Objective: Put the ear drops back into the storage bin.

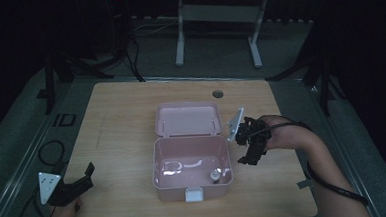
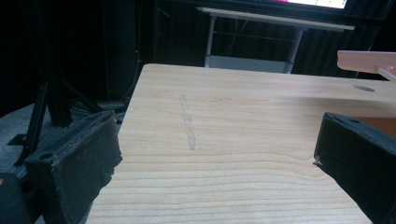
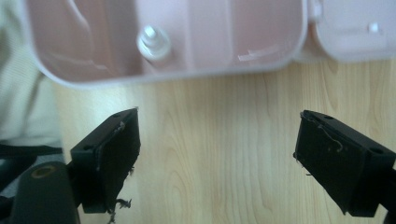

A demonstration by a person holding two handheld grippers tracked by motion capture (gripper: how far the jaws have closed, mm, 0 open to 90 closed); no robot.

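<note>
High view, box: the pink box sits open near the middle of the wooden table, lid laid back flat behind it, white latch on its front wall.
High view, bottle: a small bottle with a pale cap stands inside the box, in the front right corner.
High view, my right gripper: I hold it just beside the box's right wall, above the table, its grey plate tipped up toward the lid; the cable runs back along my forearm.
High view, my left gripper: low at the table's front left corner, well apart from the box, jaws pointing toward the middle of the table.

Left gripper view, jaws: spread wide, with nothing between them but bare wood grain.
Left gripper view, surroundings: a faint scuff mark runs along the tabletop ahead; an edge of the pink box shows at the far right, near a round hole in the table.

Right gripper view, jaws: spread wide over bare wood, pinching nothing.
Right gripper view, box: its rim crosses the top, just beyond my jaw tips, not touching them.
Right gripper view, bottle: the bottle's cap shows inside the box, near the wall facing me.
</note>
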